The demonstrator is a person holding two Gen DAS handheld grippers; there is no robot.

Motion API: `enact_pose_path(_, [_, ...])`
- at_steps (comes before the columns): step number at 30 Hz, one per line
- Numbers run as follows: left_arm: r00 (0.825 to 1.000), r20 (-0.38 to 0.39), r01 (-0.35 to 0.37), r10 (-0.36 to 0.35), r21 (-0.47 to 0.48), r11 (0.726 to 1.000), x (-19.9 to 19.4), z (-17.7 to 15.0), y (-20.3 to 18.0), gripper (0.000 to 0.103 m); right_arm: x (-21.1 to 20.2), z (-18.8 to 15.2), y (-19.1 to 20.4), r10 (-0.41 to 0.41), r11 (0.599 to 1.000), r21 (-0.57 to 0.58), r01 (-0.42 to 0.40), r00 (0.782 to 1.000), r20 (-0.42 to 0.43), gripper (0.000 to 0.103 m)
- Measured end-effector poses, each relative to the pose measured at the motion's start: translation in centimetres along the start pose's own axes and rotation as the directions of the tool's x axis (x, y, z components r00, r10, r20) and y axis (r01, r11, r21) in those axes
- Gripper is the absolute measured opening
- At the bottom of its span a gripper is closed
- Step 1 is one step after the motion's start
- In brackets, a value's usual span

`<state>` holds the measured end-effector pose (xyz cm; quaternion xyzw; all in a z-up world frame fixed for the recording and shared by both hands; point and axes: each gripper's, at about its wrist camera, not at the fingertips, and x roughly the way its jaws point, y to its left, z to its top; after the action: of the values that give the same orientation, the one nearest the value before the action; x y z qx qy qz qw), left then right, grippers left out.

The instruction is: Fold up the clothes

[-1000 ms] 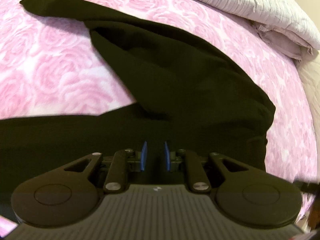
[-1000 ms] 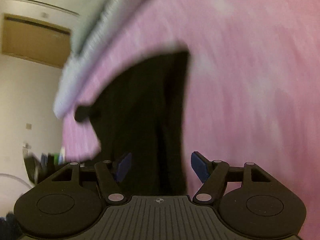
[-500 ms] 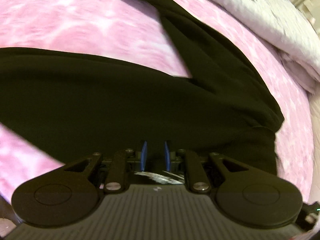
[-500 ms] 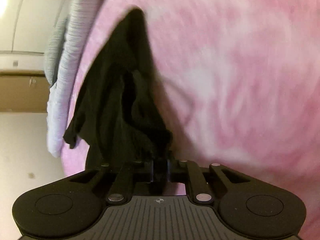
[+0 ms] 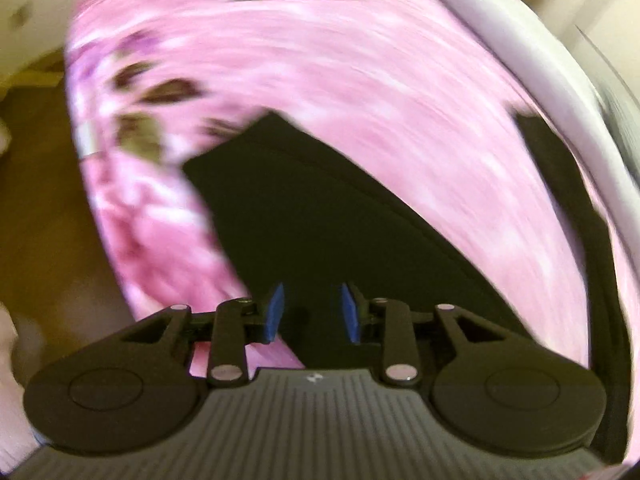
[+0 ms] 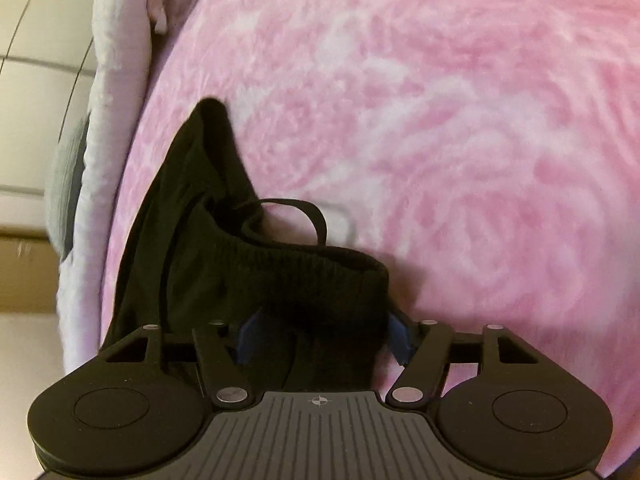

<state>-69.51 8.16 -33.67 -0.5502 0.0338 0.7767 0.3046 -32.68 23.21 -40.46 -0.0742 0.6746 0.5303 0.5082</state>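
A black garment lies on a pink rose-patterned bedspread (image 6: 460, 140). In the left wrist view, which is motion-blurred, a flat black panel of the garment (image 5: 320, 232) stretches ahead of my left gripper (image 5: 311, 312), whose blue pads stand apart with dark cloth between and below them. In the right wrist view the ribbed elastic waistband (image 6: 304, 264) with a drawstring loop (image 6: 308, 210) lies bunched just ahead of my right gripper (image 6: 322, 334), which is open with the cloth lying between its pads.
A pale quilted duvet (image 6: 108, 128) runs along the bed's far edge, also seen in the left wrist view (image 5: 532, 40). The bedspread's edge (image 5: 116, 216) drops to a brown floor (image 5: 44, 208) at the left.
My right gripper, shut on the garment half a second ago, has opened wide. My left gripper's pads have spread and the left view has swung fast toward the bed's edge.
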Motion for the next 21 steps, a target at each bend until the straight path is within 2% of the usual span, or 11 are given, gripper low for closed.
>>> enact_pose_path(4, [0.999, -0.018, 0.040, -0.043, -0.128, 0.991, 3.2, 2.9, 3.5, 0.027, -0.4, -0.8, 0.6, -0.054, 0.999, 0.009, 0.053, 0.994, 0.094, 0.062])
enact_pose_path(5, [0.998, -0.030, 0.053, -0.057, -0.130, 0.990, 3.9, 3.2, 3.7, 0.027, -0.5, -0.9, 0.7, -0.076, 0.997, 0.008, 0.076, 0.991, 0.111, 0.046])
enact_pose_path(7, [0.998, -0.038, 0.049, -0.051, -0.047, 0.998, 4.5, 3.3, 3.2, 0.022, -1.1, -1.1, 1.3, -0.167, 0.985, -0.030, 0.171, 0.980, 0.112, 0.017])
enact_pose_path(8, [0.998, -0.034, 0.054, -0.054, 0.007, 0.999, 4.3, 3.4, 2.7, 0.005, -1.5, -1.2, 1.6, -0.202, 0.977, -0.049, 0.209, 0.973, 0.114, 0.015])
enact_pose_path(10, [0.997, -0.022, 0.071, -0.069, 0.119, 0.990, 3.5, 4.0, 1.8, 0.002, -2.4, -1.5, 3.0, -0.247, 0.962, -0.084, 0.260, 0.959, 0.139, 0.013])
enact_pose_path(14, [0.999, -0.014, 0.054, -0.053, 0.324, 0.944, 2.2, 5.1, -0.5, 0.001, -4.8, -1.9, 3.8, -0.282, 0.949, -0.099, 0.300, 0.945, 0.165, 0.012])
enact_pose_path(17, [0.992, -0.039, -0.089, 0.120, 0.456, 0.886, 3.4, 4.9, -2.0, 0.004, -4.1, -1.8, 2.5, -0.310, 0.941, -0.110, 0.321, 0.945, 0.106, 0.015])
enact_pose_path(18, [0.980, -0.039, -0.150, 0.194, 0.498, 0.854, 3.9, 4.8, -2.4, 0.007, -3.5, -1.7, 2.1, -0.319, 0.940, -0.100, 0.325, 0.945, 0.073, 0.021])
enact_pose_path(19, [0.970, -0.007, -0.204, 0.242, 0.511, 0.835, 3.6, 4.9, -2.5, 0.006, -3.0, -1.6, 1.8, -0.328, 0.939, -0.092, 0.331, 0.944, 0.043, 0.034])
enact_pose_path(20, [0.961, 0.038, -0.256, 0.276, 0.507, 0.823, 2.8, 5.1, -2.5, 0.007, -3.0, -1.6, 1.9, -0.344, 0.934, -0.093, 0.345, 0.938, 0.037, 0.045])
enact_pose_path(21, [0.957, 0.087, -0.285, 0.278, 0.479, 0.830, 1.6, 5.5, -2.6, 0.006, -3.4, -1.5, 2.4, -0.362, 0.925, -0.109, 0.365, 0.931, 0.046, 0.050])
